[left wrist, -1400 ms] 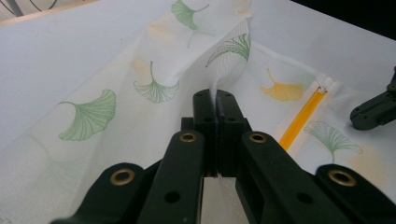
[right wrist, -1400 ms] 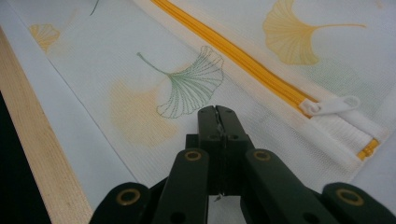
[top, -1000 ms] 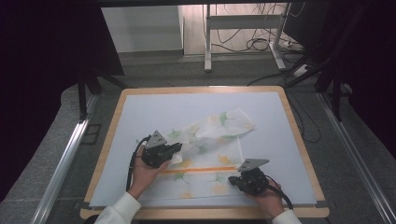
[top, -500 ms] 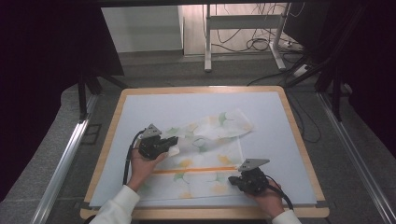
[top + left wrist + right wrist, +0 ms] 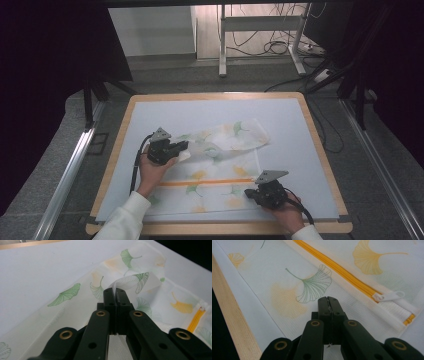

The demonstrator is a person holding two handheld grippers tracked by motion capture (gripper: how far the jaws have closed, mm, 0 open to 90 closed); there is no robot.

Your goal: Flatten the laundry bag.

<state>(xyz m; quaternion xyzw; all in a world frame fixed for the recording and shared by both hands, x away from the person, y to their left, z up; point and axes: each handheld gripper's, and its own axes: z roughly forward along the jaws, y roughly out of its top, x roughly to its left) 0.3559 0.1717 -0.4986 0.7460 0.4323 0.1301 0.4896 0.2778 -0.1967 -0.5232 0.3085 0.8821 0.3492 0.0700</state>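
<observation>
high view: both hand-held grippers pinch a half-folded white mesh bag (image 5: 220, 165) with leaf prints.

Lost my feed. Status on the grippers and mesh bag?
Left gripper shut on mesh bag, fold lifted. Right gripper shut on its near edge. Nothing in the way.

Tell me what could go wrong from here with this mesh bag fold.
The left hand-held gripper pinches just a thin bit of the mesh bag, so the fabric might slip out mid-fold. The right hand-held gripper clamps the near corner beside the zipper pull; tugging could snag or strain it. The bag's far end already lies bunched, so creases may set.
</observation>
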